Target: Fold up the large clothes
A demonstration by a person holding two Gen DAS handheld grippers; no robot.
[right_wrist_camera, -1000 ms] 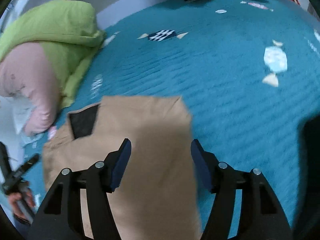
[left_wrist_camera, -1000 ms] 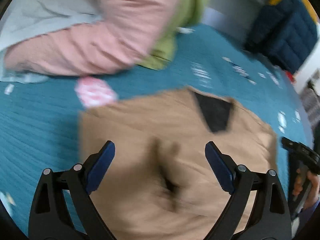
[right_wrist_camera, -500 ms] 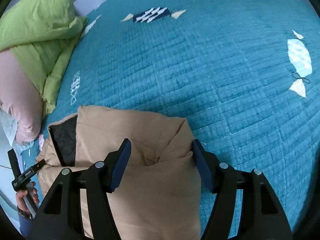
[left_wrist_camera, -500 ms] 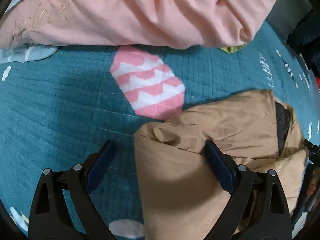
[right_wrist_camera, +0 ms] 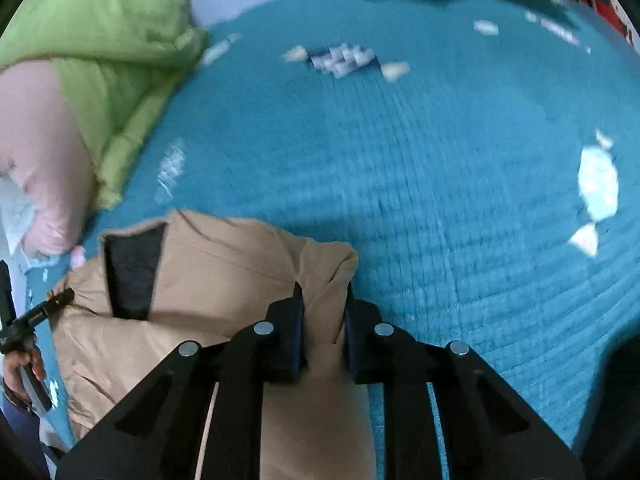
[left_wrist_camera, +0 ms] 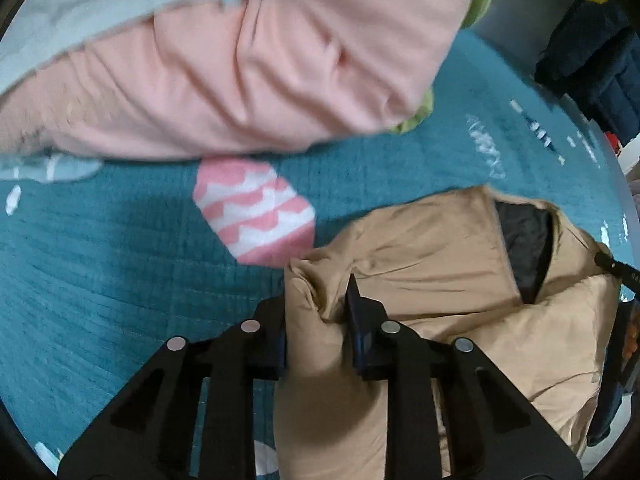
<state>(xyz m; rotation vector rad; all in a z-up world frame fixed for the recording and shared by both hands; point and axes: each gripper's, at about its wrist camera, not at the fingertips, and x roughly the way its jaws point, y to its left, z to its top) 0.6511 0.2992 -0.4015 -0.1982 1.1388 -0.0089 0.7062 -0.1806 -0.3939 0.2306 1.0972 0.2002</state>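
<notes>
Tan jacket (left_wrist_camera: 432,264) pinched by left gripper (left_wrist_camera: 316,320), right gripper (right_wrist_camera: 322,320) closing on its corner

Tan jacket (left_wrist_camera: 440,264), black lining, on teal quilt (right_wrist_camera: 440,184)

The left claw (left_wrist_camera: 316,320) was pointed steeply down, its jaws clamped on a fold of tan cloth. The right claw (right_wrist_camera: 322,320) was likewise tilted downward, jaws closing, cloth pinched between them. A hand (right_wrist_camera: 20,364) was seen at 8 o'clock in the right wrist view.
</notes>
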